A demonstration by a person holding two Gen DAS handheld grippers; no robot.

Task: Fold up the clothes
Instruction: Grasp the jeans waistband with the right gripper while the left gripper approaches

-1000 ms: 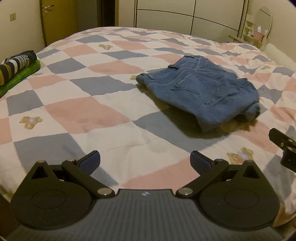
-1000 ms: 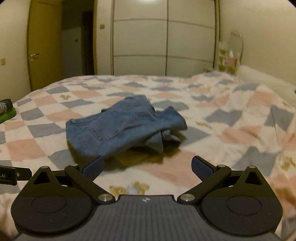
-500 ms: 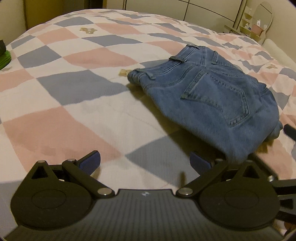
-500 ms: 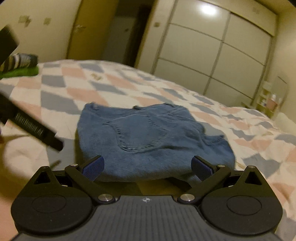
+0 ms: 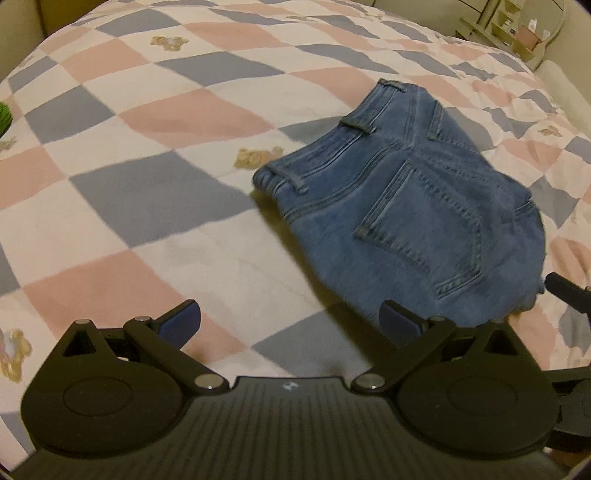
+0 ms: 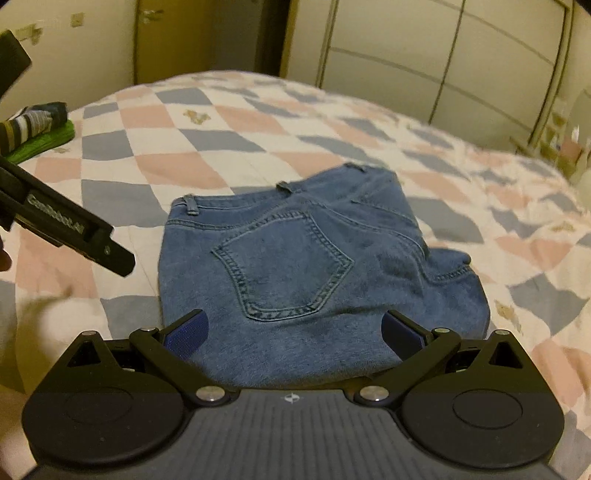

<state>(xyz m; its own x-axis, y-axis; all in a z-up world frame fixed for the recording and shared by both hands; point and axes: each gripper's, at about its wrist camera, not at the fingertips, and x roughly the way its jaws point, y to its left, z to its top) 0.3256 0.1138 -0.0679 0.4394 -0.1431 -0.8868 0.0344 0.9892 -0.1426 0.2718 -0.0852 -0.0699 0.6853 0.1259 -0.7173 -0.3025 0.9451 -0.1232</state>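
Observation:
A pair of blue jeans (image 5: 417, 218) lies folded into a compact bundle on the checkered bedspread (image 5: 155, 192), back pocket up. It also shows in the right wrist view (image 6: 295, 266). My left gripper (image 5: 290, 319) is open and empty, low over the bed, with its right finger at the near left edge of the jeans. My right gripper (image 6: 293, 334) is open and empty, its fingers spread over the near edge of the jeans. The left gripper's body (image 6: 62, 221) shows at the left of the right wrist view.
A folded striped garment on a green one (image 6: 33, 129) lies at the bed's far left edge. Wardrobe doors (image 6: 443, 55) and a room door (image 6: 166, 33) stand behind the bed. A shelf with a mirror (image 5: 524, 33) is at the far right.
Both grippers have moved closer to the jeans and lower over the bed. The jeans have not moved. Both grippers stay open.

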